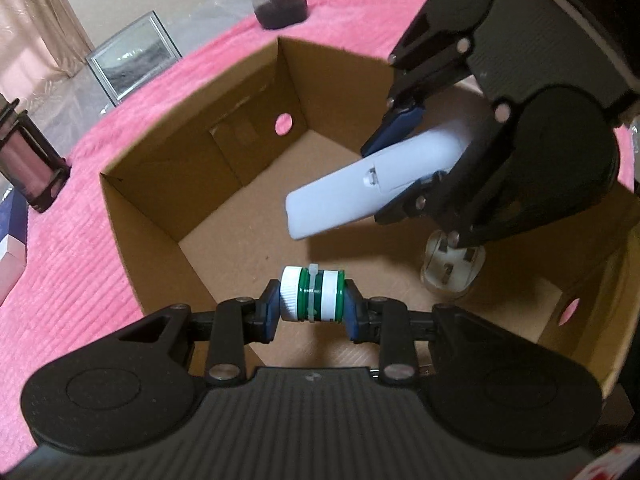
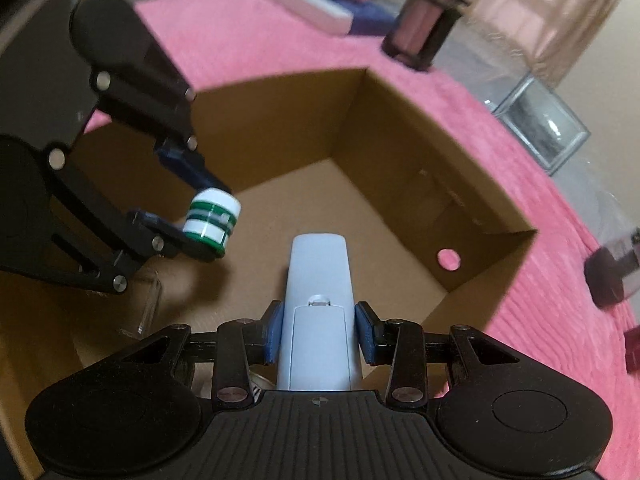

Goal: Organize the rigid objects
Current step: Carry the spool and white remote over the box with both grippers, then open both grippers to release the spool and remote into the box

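Claws over the box (image 1: pixel 192 168): my left claw (image 1: pixel 311 300) clamps the caps (image 1: pixel 312 294) near its front wall, my right claw (image 2: pixel 319 330) grips the remote (image 2: pixel 319 312) mid-box.

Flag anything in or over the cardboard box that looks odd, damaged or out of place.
Nothing looks damaged or spilled. The left tongs grip bottle caps tied with a zip tie and the right tongs grip a white remote over the cardboard box. A white plug lies prongs-up on its floor.
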A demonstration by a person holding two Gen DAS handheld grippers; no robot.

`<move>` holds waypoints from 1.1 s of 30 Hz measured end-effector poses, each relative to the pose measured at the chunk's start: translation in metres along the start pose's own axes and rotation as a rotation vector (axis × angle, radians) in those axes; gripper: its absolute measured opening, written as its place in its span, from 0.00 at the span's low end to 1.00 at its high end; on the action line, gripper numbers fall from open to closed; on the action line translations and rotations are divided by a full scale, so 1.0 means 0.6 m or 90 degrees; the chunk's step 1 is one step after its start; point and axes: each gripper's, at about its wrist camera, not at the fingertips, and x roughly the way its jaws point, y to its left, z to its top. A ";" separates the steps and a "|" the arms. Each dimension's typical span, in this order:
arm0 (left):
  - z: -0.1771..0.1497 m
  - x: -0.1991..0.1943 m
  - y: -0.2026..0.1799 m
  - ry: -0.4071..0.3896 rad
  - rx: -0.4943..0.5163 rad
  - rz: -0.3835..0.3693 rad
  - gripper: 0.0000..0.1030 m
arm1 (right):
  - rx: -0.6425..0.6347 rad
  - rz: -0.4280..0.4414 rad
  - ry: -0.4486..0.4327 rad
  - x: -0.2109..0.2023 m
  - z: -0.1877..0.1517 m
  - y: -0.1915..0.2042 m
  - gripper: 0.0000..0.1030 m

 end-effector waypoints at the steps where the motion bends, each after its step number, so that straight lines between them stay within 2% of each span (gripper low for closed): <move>1: 0.000 0.004 0.000 0.004 0.002 -0.003 0.26 | -0.006 0.003 0.010 0.011 0.001 0.000 0.34; 8: -0.003 0.021 0.003 0.019 0.008 -0.014 0.26 | -0.026 0.012 0.053 0.050 0.002 0.000 0.34; 14: 0.000 0.024 0.005 0.026 0.007 -0.011 0.26 | -0.031 0.010 0.054 0.054 0.006 -0.004 0.34; 25: 0.002 0.032 0.006 0.043 -0.008 -0.007 0.27 | 0.052 -0.003 -0.049 -0.023 -0.003 -0.013 0.34; 33: -0.003 0.015 0.006 0.019 -0.030 0.005 0.27 | 0.102 -0.019 -0.109 -0.080 -0.014 -0.014 0.34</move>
